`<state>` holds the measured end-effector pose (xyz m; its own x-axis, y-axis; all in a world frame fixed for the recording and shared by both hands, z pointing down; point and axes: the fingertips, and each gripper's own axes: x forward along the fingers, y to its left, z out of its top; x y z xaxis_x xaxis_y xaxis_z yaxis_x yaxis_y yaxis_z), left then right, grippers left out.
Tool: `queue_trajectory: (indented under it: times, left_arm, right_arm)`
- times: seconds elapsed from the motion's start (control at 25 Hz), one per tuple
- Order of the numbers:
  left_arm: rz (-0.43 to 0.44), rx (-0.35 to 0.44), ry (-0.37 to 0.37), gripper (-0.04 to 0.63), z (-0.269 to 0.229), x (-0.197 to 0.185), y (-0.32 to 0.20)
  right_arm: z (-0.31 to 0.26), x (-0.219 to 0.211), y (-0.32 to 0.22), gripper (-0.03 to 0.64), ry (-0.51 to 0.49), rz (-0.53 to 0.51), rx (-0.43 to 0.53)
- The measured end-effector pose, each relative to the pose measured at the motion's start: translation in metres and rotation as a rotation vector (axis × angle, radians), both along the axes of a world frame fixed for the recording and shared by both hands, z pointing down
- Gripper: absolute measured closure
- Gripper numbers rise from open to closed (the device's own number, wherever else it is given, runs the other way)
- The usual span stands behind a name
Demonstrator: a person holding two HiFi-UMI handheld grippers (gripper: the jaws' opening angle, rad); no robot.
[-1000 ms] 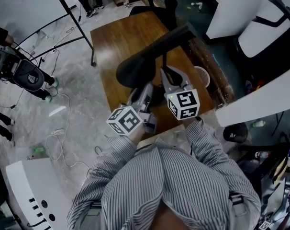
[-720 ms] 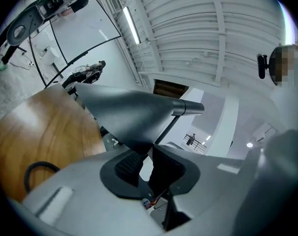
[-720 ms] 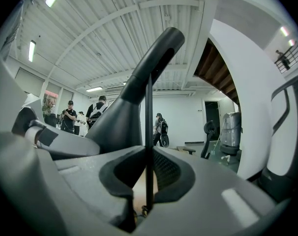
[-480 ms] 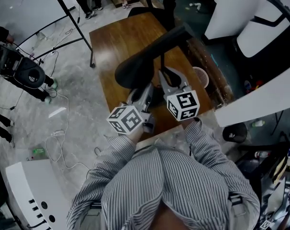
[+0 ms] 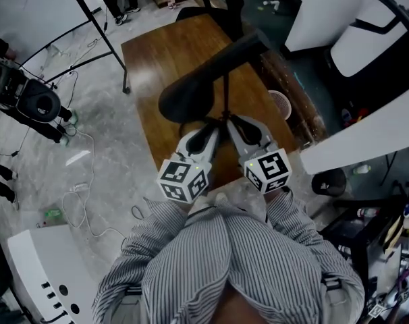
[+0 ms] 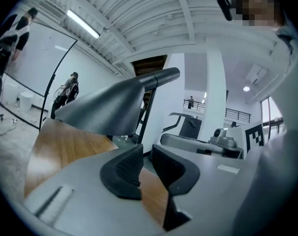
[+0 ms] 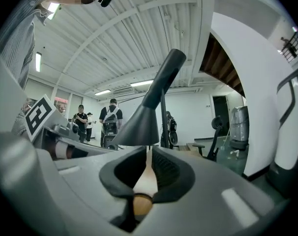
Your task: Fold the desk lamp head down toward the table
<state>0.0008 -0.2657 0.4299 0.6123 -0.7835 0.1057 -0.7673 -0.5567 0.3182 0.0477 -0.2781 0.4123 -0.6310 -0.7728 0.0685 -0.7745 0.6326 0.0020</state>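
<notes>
A black desk lamp stands on the wooden table (image 5: 171, 52). Its cone head (image 5: 187, 94) tilts down to the left, and its thin pole (image 5: 225, 90) rises behind it. In the head view my left gripper (image 5: 208, 132) and right gripper (image 5: 237, 125) point side by side at the pole's foot, touching nothing. The left gripper (image 6: 148, 154) shows a narrow gap with only wood behind it, and the lamp head (image 6: 104, 109) hangs above. The right gripper (image 7: 149, 154) is closing to a thin slit with nothing in it, below the lamp head (image 7: 139, 124).
A pale cup (image 5: 280, 104) sits at the table's right edge. An office chair (image 5: 218, 12) stands at the far end. A tripod stand (image 5: 103, 32), black equipment (image 5: 29, 100) and cables are on the floor to the left. White panels (image 5: 366, 133) lie to the right.
Both grippers have drawn back toward my body, the right one more. The left gripper has rolled, and its jaws stand narrower. The lamp has not moved.
</notes>
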Motion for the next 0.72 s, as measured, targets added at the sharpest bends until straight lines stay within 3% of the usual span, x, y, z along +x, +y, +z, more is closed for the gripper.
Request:
queue_trajectory:
  times: [0.2,0.48,0.72]
  left_arm:
    - [0.009,0.067,-0.024,0.591,-0.023,-0.005,0.014]
    - [0.022,0.118,-0.102,0.595,-0.032,-0.013,0.032]
    - [0.050,0.108,-0.074,0.595,-0.032,-0.008,0.042]
  right_arm:
    - [-0.006,0.007,0.030,0.595,-0.014,0.052,-0.037]
    - [-0.005,0.008,0.045,0.607,-0.062,0.096,-0.058]
    - [-0.003,0.000,0.054,0.615,-0.043,0.067,-0.071]
